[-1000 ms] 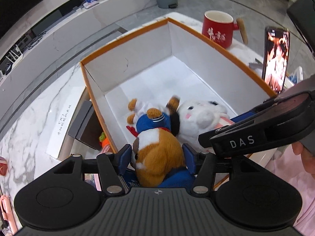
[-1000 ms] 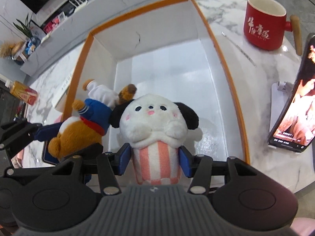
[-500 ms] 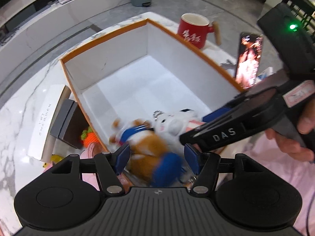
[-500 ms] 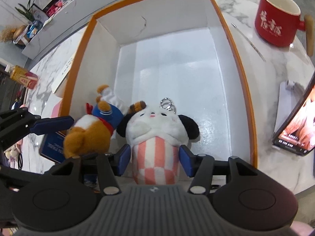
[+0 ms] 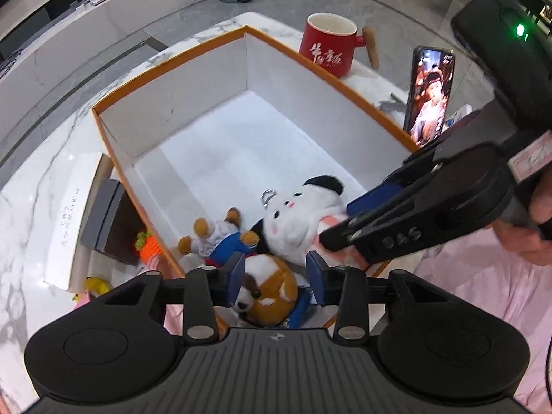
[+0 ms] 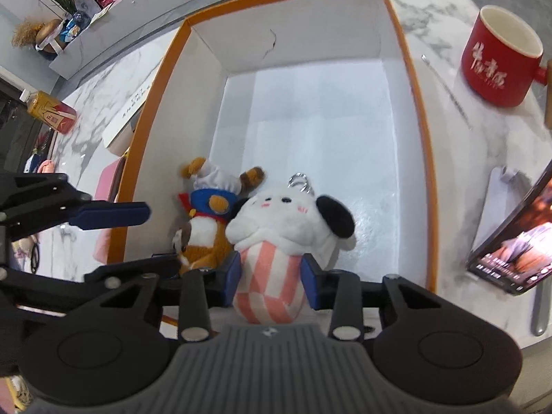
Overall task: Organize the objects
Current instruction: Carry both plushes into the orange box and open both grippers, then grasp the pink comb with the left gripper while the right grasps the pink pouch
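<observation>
Left gripper [image 5: 276,277] is open: its blue pads [image 5: 237,276] sit either side of the brown dog plush [image 5: 265,288] w/ gaps showing, not pinching it. Dog plush lies inside the near left corner of the orange-rimmed box [image 5: 165,65], head toward the gripper, blue-shirted body & paws pointing farther in. Right gripper [image 6: 270,277] is clamped on the white dog plush [image 6: 289,220], pads pressed into its pink-and-white striped lower half, at the near end of the box; black-eared head & metal key ring [image 6: 300,181] point away from the gripper. The 2 plushes touch side by side, brown one on the left by the box's left wall. Rest of the box's white floor runs on beyond them. Outside the box on the marble bench [image 6: 445,10]: dark gray case [image 5: 103,214] & orange knit toy [image 5: 148,246] just beside the left wall; phone [image 5: 429,95] propped upright w/ video playing to the right; red mug [image 6: 500,57] w/ wooden handle farther back right. Yellow bottle [image 6: 50,110] lies far left.
</observation>
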A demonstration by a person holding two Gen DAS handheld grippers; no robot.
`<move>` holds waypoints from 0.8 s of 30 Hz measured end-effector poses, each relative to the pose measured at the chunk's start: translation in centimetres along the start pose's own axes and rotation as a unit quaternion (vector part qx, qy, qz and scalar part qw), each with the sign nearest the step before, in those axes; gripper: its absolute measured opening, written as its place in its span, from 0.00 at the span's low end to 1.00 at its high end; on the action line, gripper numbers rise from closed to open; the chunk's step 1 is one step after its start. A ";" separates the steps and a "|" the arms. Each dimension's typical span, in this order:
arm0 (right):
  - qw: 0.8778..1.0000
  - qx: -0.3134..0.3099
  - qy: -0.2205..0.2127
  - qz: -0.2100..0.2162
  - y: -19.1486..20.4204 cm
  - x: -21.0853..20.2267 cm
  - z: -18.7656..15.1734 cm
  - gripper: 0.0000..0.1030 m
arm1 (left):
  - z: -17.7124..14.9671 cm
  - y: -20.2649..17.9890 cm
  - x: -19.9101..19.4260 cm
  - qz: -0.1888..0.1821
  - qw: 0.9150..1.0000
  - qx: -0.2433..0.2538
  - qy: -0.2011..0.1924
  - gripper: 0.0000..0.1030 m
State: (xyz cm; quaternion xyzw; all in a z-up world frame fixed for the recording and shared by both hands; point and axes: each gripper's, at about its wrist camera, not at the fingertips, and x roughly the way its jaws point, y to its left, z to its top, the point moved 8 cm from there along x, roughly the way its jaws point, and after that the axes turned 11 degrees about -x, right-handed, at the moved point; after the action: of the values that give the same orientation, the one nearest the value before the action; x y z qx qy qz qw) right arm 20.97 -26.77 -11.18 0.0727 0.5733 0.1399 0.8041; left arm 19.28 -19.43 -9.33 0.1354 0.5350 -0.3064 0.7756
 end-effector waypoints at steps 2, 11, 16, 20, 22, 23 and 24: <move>1.000 -0.005 0.000 0.001 0.2 0.4 0.0 0.38 | 0.2 0.3 -0.6 -0.009 1.000 -0.012 -0.016 0.47; 1.000 -0.009 0.029 0.007 0.3 2.6 -1.9 0.37 | -0.1 3.8 -6.1 0.001 0.990 -0.075 -0.118 0.71; 0.999 -0.030 0.019 -0.012 1.0 1.5 -1.8 0.38 | -0.8 5.8 -9.0 0.018 0.982 -0.102 -0.159 0.71; 0.995 -0.081 -0.031 -0.051 3.2 -1.4 -1.0 0.38 | -1.5 7.6 -10.6 0.052 0.978 -0.113 -0.166 0.71; 0.992 -0.100 -0.064 -0.050 4.6 -3.0 -0.5 0.38 | -1.9 8.6 -11.2 0.072 0.976 -0.114 -0.173 0.71; 0.989 -0.110 -0.086 -0.044 5.6 -3.9 -0.2 0.40 | -2.3 9.1 -11.5 0.084 0.974 -0.111 -0.176 0.71; 0.987 -0.118 -0.102 -0.038 6.5 -4.6 0.1 0.45 | -2.6 9.5 -11.8 0.091 0.974 -0.106 -0.178 0.71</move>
State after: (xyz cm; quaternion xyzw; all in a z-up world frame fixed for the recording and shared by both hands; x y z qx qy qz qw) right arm 18.77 -21.99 -5.21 -0.0310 0.4697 0.1675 0.8663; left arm 20.39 -6.79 -0.71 0.0439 0.4036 -0.1948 0.8929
